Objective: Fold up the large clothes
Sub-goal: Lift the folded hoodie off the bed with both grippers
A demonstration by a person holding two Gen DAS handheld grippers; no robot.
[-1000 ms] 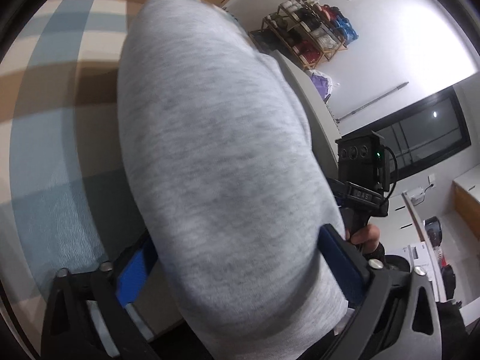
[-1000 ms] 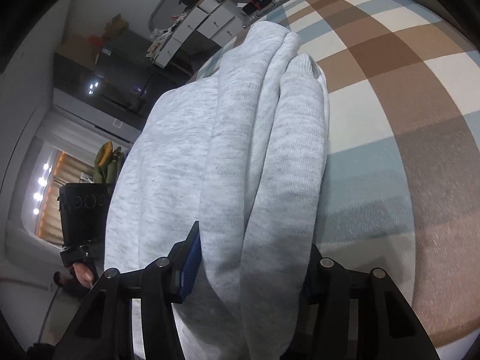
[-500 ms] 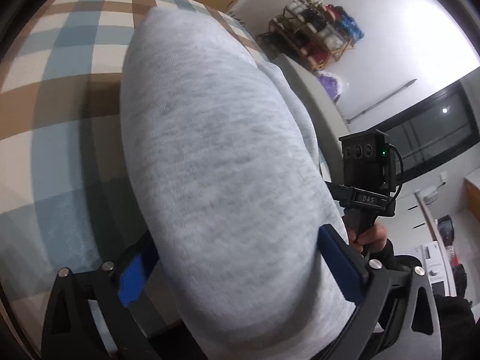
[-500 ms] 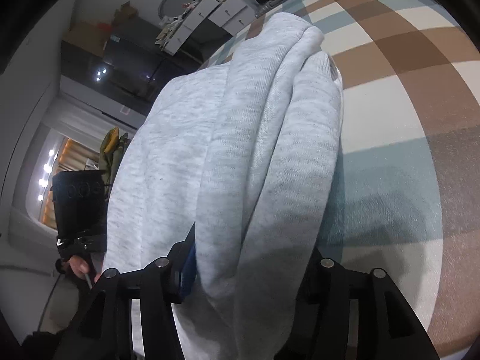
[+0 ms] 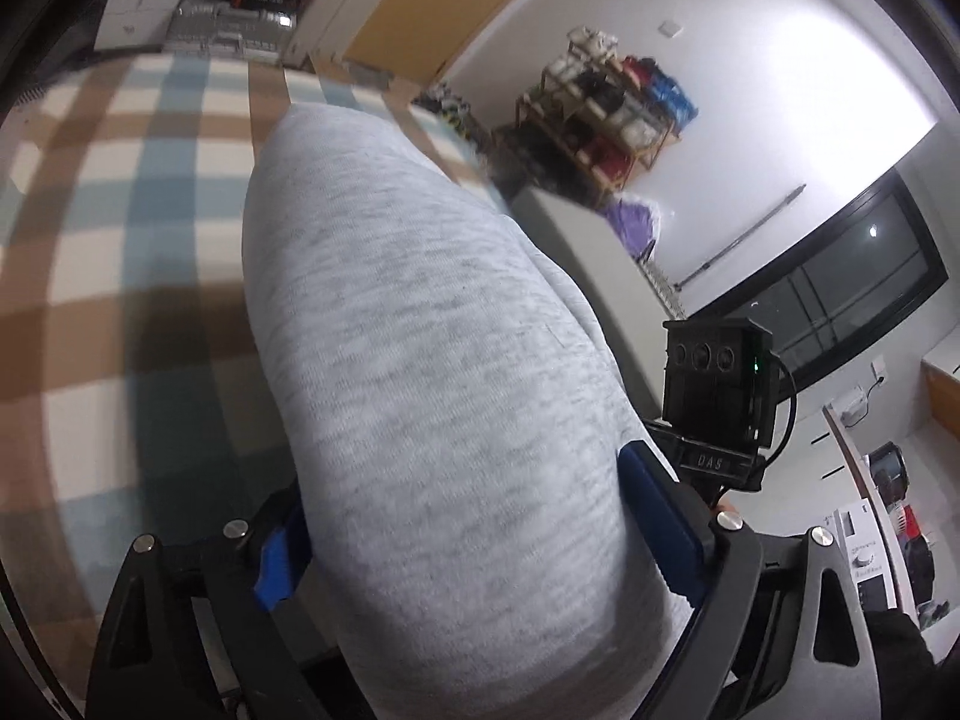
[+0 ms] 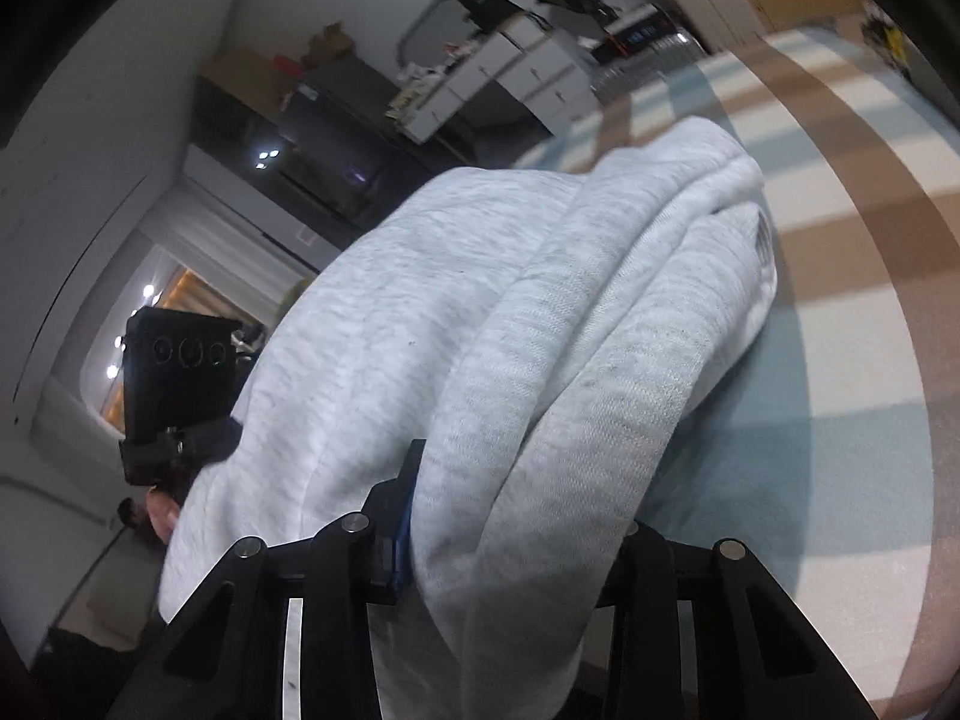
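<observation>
A large light grey sweatshirt (image 5: 420,360) is folded into a thick bundle and held up over a checked brown, blue and cream cloth (image 5: 108,228). My left gripper (image 5: 468,516) is shut on one end of the bundle, which bulges between its blue pads. My right gripper (image 6: 516,516) is shut on the other end (image 6: 540,324), where several folded layers show. The far end of the bundle rests on or near the cloth. Each view shows the other gripper beyond the garment.
The checked cloth (image 6: 840,240) covers the work surface. White drawers and boxes (image 6: 510,78) stand beyond its far edge. A wooden shelf with bags (image 5: 606,108) stands against the white wall. A dark window (image 5: 840,294) is on the right.
Both grippers have lifted and tilted back with the sweatshirt still held. More of the room shows above the bundle, and more checked cloth shows in the left view.
</observation>
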